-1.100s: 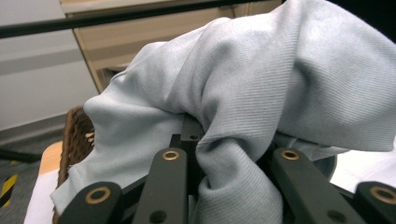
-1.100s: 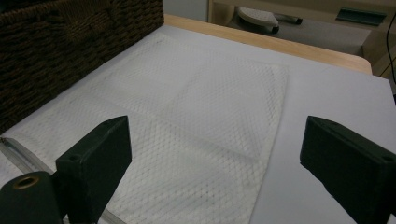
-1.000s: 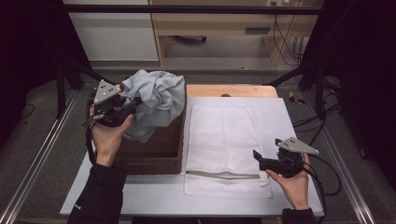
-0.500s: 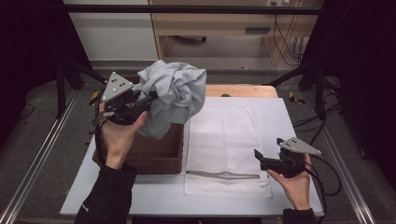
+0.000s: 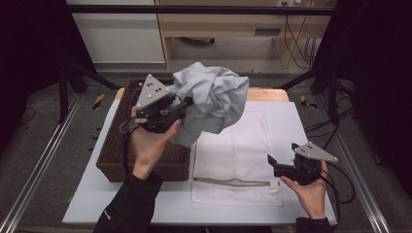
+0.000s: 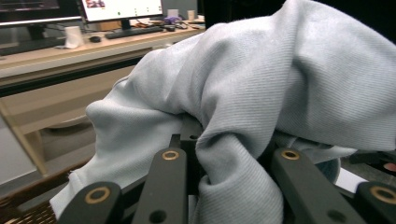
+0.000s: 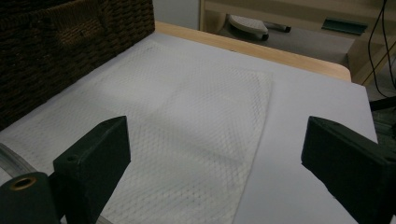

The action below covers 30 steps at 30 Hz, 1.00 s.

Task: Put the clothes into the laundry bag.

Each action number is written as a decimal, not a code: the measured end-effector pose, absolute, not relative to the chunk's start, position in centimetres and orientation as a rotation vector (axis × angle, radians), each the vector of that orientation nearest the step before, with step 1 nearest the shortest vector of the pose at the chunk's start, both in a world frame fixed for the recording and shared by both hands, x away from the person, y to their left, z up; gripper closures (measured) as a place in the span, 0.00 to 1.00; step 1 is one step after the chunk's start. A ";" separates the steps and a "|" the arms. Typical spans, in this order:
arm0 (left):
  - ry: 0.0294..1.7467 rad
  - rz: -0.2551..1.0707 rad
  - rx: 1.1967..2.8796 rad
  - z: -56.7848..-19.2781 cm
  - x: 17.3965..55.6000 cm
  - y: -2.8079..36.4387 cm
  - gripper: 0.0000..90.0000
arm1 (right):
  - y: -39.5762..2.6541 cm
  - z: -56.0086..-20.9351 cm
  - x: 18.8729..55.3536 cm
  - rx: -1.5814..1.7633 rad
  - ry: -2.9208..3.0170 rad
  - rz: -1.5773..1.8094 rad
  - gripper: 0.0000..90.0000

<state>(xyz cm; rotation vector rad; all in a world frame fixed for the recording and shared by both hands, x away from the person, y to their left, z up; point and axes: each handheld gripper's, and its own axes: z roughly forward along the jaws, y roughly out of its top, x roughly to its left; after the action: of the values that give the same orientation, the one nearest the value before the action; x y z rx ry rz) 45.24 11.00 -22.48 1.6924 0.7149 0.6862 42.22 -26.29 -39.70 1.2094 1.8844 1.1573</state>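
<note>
I am carrying the grey cloth (image 5: pixel 211 103), pinched in my left tongs (image 5: pixel 182 104), from the basket (image 5: pixel 114 155) at frame left toward the mesh bag (image 5: pixel 243 150) at centre, keeping it bunched high, my right tongs (image 5: pixel 271 164) spread ready.

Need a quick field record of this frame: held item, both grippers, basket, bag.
held item: grey garment, bunched, lifted clear above the basket and bag
left gripper: shut on grey garment, cloth pinched between the jaws
right gripper: open, nothing between the jaws, low by the bag's right edge
basket: dark wicker, on the table's left side
mesh bag: white, flat on the table, zipper end nearest the person
</note>
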 end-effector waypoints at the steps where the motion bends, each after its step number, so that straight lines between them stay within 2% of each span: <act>1: 0.708 0.681 1.694 -22.6 45.2 10.5 0.82 | -26.4 -39.7 42.2 1.202 1.879 1.151 0.09; 14: 0.645 0.574 1.792 -26.1 46.0 4.2 0.82 | -28.0 -38.8 41.5 1.237 1.807 1.118 0.09; 30: 0.680 0.458 1.974 -36.0 47.3 0.3 0.82 | -28.4 -38.4 41.2 1.256 1.778 1.124 0.10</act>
<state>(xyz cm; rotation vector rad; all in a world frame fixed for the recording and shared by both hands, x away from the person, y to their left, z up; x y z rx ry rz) 47.30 0.28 -36.00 1.9736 0.6796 0.4581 41.23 -28.43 -38.42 1.2559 1.7783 1.1242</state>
